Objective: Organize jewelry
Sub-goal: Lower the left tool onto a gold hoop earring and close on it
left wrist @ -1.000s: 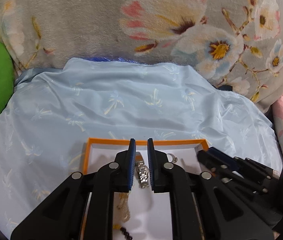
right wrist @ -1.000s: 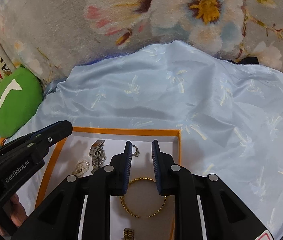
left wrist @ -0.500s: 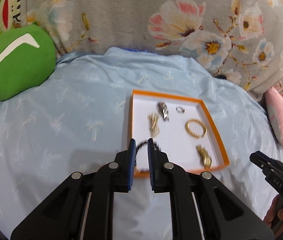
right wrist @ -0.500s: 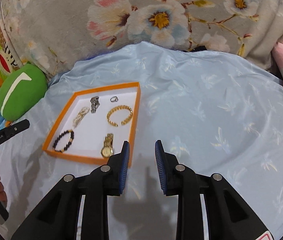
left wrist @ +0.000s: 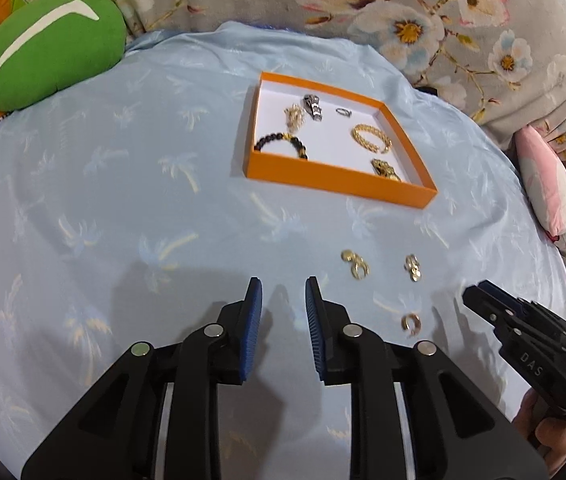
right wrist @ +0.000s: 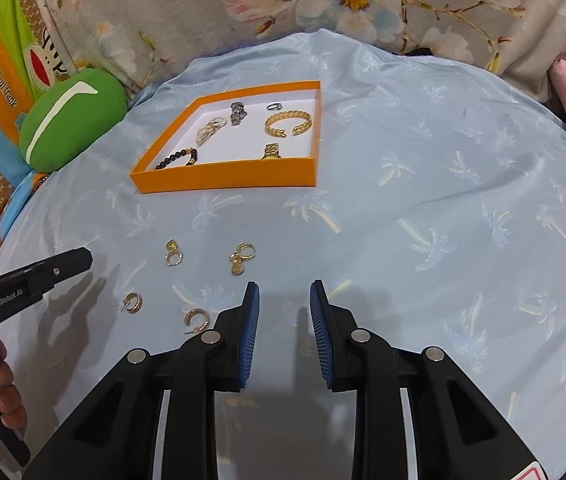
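1. Left wrist view: left gripper (left wrist: 281, 300) hovers over the light-blue cloth (left wrist: 123, 208), jaws moderately apart, nothing between the blue pads.
2. Orange tray (left wrist: 335, 178) sits far of centre on the cloth. Inside: black bead bracelet (left wrist: 281, 142) at near-left, pale gold chain (left wrist: 294, 117) far-left, silver watch band (left wrist: 313, 106) beside it, small silver ring (left wrist: 344, 111) at far side, gold cuff bracelet (left wrist: 371, 138) right of centre, gold watch (left wrist: 385, 169) near-right corner.
3. Loose on the cloth, between tray and grippers: gold earring pair (left wrist: 355, 264), second gold earring (left wrist: 413, 267) to its right, gold hoop earring (left wrist: 411, 322) nearer, just right of the left gripper's fingers.
4. Right gripper (left wrist: 523, 340) enters at near-right; its opening can't be told from this view.
5. Green cushion (left wrist: 51, 48) at far-left, pink cushion (left wrist: 547, 192) at right edge, floral blanket (left wrist: 363, 0) along the far side.
6. Right wrist view: right gripper (right wrist: 285, 304) over bare cloth, jaws moderately apart, empty.
7. Tray sits far-left of centre with the same six pieces. Four gold earrings lie on the cloth left of the fingers; the nearest hoop (right wrist: 197, 318) is just beside the left finger (right wrist: 249, 320), not touching.
8. Left gripper's finger comes in from the left edge.
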`<move>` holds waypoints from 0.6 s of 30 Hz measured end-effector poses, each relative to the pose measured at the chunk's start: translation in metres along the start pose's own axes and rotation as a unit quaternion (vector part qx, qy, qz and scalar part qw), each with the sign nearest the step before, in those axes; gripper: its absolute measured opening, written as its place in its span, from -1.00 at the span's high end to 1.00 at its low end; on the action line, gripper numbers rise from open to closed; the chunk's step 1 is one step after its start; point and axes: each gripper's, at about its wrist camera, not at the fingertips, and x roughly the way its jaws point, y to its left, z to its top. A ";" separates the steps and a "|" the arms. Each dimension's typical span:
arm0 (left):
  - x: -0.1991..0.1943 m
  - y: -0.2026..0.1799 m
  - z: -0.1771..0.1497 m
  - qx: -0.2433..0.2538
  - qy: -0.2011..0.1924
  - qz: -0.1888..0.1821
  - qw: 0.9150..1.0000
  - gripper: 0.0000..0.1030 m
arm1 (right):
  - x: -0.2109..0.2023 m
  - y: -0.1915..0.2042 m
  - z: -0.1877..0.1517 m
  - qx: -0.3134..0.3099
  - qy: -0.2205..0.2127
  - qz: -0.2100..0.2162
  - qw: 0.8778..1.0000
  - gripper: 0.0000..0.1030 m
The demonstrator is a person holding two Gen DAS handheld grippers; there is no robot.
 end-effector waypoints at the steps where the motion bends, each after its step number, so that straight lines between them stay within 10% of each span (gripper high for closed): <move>1: 0.001 -0.001 -0.002 0.000 0.002 -0.001 1.000 0.58 | 0.002 0.003 0.000 -0.003 0.001 0.002 1.000 0.50; 18: 0.004 0.002 -0.018 -0.005 0.020 -0.007 1.000 0.38 | 0.046 0.026 0.019 -0.002 0.020 0.015 1.000 0.50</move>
